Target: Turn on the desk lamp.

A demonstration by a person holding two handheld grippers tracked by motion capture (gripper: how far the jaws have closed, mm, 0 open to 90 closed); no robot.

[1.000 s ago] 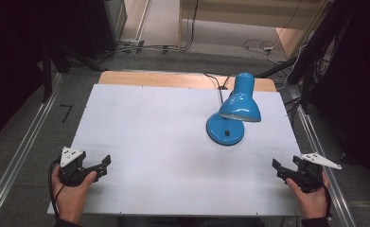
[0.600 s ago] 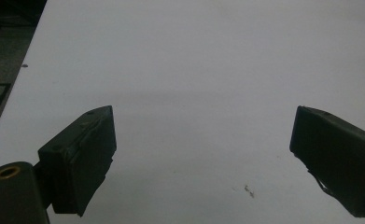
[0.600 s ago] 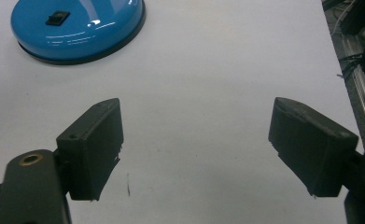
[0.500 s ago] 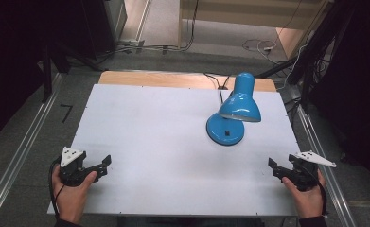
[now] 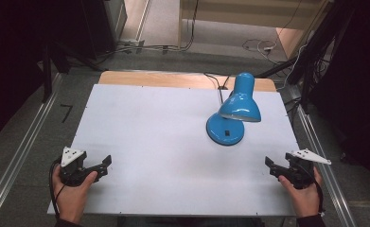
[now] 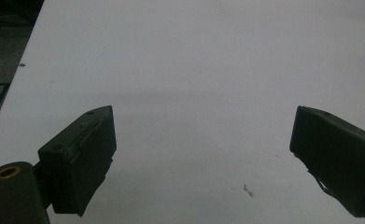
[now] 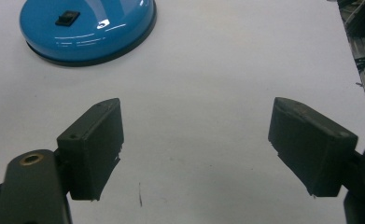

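The glossy blue desk lamp with a round base (image 5: 225, 130) and a bell-shaped shade stands upright on the far right part of the white table top (image 5: 149, 142), its black cord trailing off the far edge. My right gripper (image 5: 271, 165) rests near the table's right front corner, jaws spread wide, empty, pointing toward the lamp's base (image 7: 87, 25). My left gripper (image 5: 106, 162) sits well apart at the left front, likewise released, over bare table (image 6: 194, 70).
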